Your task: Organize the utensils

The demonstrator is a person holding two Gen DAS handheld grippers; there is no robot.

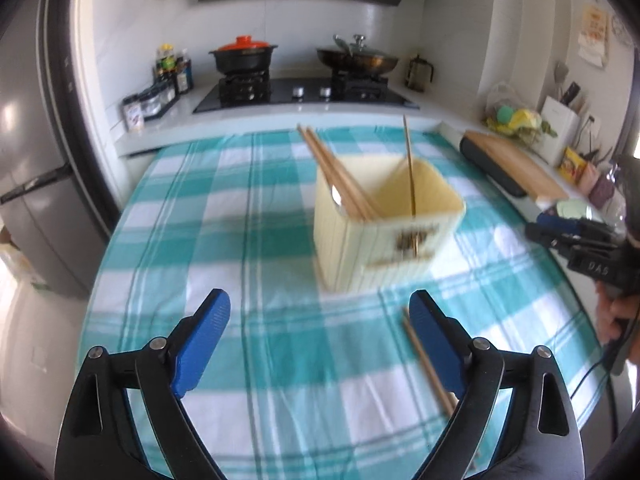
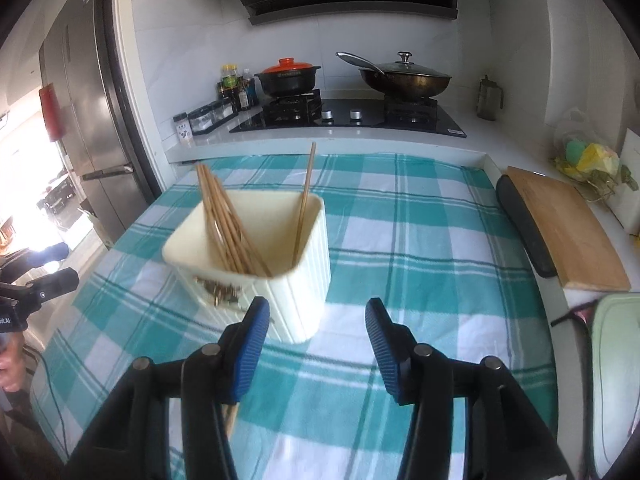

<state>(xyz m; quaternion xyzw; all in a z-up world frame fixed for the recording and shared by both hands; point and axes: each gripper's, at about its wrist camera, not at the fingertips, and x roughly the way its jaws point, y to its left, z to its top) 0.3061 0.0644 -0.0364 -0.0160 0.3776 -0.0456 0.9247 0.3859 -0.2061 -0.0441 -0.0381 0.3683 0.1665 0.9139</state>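
A cream square utensil holder (image 1: 384,236) (image 2: 280,276) stands on the teal checked tablecloth (image 1: 240,220) (image 2: 420,240). Several wooden chopsticks (image 1: 336,176) (image 2: 228,228) lean in it, with one more upright (image 1: 410,168) (image 2: 305,200) and a metal spoon (image 1: 336,196). A loose pair of chopsticks (image 1: 428,364) lies on the cloth beside my left gripper's right finger. My left gripper (image 1: 320,312) is open and empty, near of the holder. My right gripper (image 2: 318,320) is open and empty, just right of the holder; it also shows in the left wrist view (image 1: 576,240).
A hob with a black pot (image 2: 288,78) and a wok (image 2: 404,78) lies behind the table. Condiment jars (image 2: 208,116) stand at the back left, a fridge (image 2: 88,120) to the left, a wooden cutting board (image 2: 568,224) on the right counter.
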